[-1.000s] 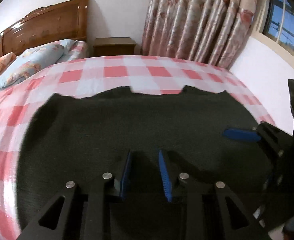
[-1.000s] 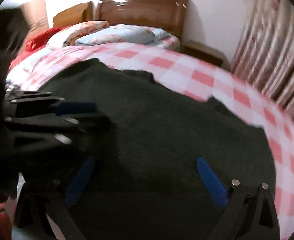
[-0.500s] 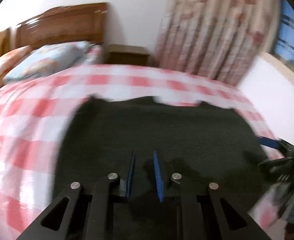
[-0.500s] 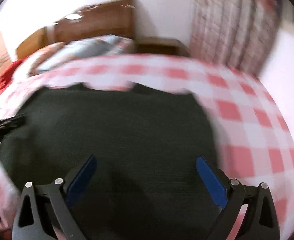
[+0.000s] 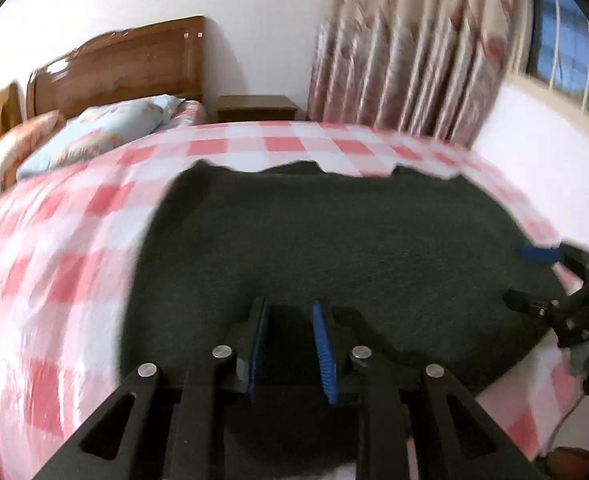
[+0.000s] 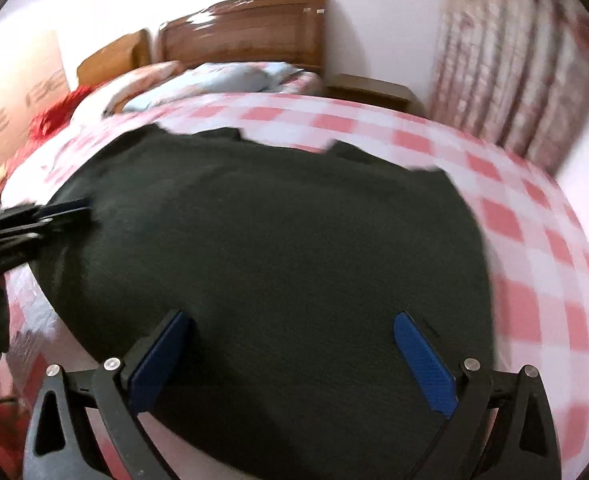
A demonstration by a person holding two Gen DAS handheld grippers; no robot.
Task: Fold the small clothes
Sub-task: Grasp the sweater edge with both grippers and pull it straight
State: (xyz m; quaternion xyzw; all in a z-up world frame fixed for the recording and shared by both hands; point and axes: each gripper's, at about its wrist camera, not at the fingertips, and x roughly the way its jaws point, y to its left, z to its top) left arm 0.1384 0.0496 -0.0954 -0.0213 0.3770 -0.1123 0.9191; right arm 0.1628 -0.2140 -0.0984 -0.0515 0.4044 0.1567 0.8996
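Garment: one dark green knit garment (image 6: 278, 248) is lying spread flat on the bed's pink-checked sheet (image 5: 54, 248).
Left gripper (image 5: 290, 344): jaws are standing narrowly apart over its near edge, gripping nothing visible.
Right gripper (image 6: 290, 344): jaws are spreading wide above it.
Pillows: two (image 5: 102, 128).
Writing: none readable.

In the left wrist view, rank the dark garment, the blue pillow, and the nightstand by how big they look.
1. dark garment, by far the largest, though closest to the camera.
2. blue pillow.
3. nightstand, smallest, but farthest away.

Both feeds soft with motion blur, fisheye-bent at edges, dark corners. I see daylight from window (image 5: 566, 36); glare on headboard (image 6: 242, 32).
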